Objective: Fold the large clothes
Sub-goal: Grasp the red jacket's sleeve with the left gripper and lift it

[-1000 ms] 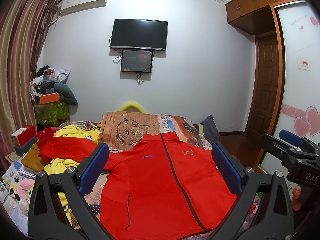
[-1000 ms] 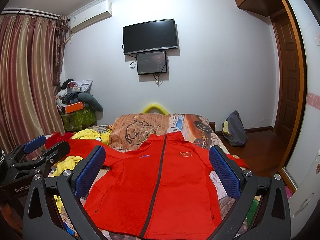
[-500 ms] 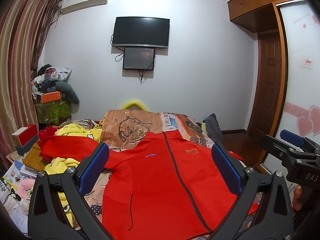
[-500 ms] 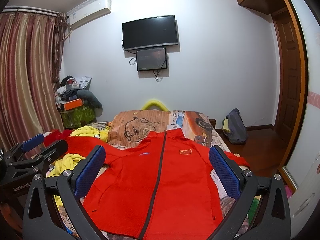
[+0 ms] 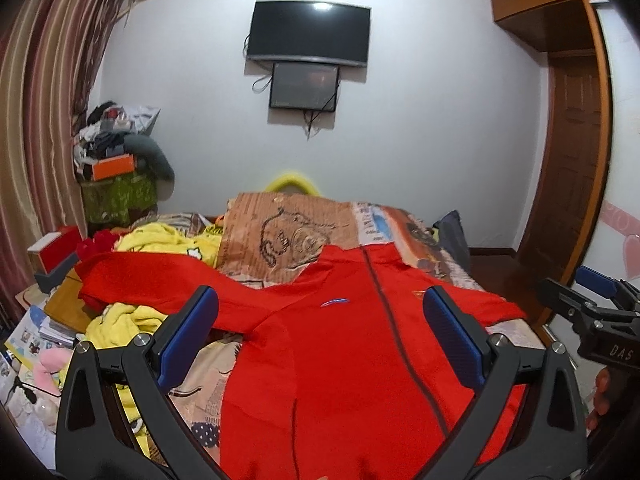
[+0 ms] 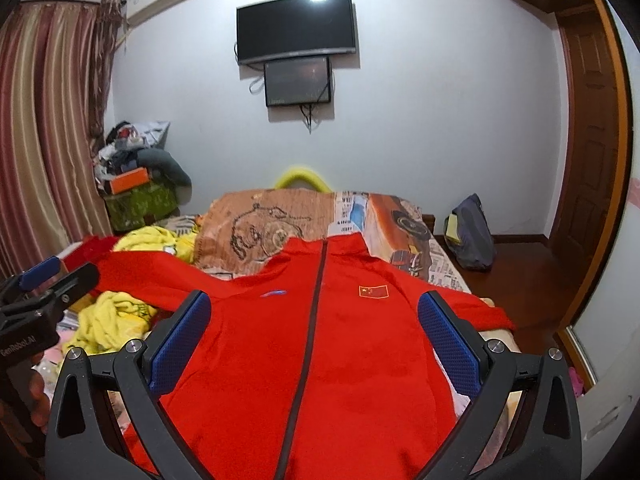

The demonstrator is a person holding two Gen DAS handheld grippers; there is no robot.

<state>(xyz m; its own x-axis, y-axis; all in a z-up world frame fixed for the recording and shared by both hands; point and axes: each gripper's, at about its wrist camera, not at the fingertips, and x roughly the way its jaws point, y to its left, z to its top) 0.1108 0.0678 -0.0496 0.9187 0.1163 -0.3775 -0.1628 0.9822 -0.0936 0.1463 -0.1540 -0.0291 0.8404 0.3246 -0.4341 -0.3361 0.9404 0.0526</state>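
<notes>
At the far left, a heap of crumpled yellow cloth (image 5: 120, 320) lies on the bed beside the outstretched left sleeve (image 5: 160, 280) of the large red zip-front jacket (image 6: 320, 360). That sleeve runs out over the clutter toward a red and white box (image 5: 56, 246), so it is the untidy end of the garment.

The left gripper (image 5: 320, 336) hovers over the jacket's left half with its blue-padded jaws spread wide and nothing between them. The jacket itself lies face up and fairly flat on the patterned bedspread (image 6: 260, 220), collar toward the far wall, dark zip closed down the middle, a small flag badge (image 6: 373, 291) on the chest.

The right gripper (image 6: 314, 340) hangs above the chest, jaws likewise parted and empty. Past it, the right sleeve (image 6: 480, 312) reaches the bed's right edge.

No fold seems begun yet; the step in hand looks like choosing the first grasp. To do it well, I would take each sleeve near its cuff or shoulder seam, pinching a single layer of cloth, and carry it across the chest so it lies parallel to the zip. The left sleeve should be lifted clear of the yellow cloth first, lest that be dragged along. Keeping the body flat while the sleeves cross will spare later smoothing.
</notes>
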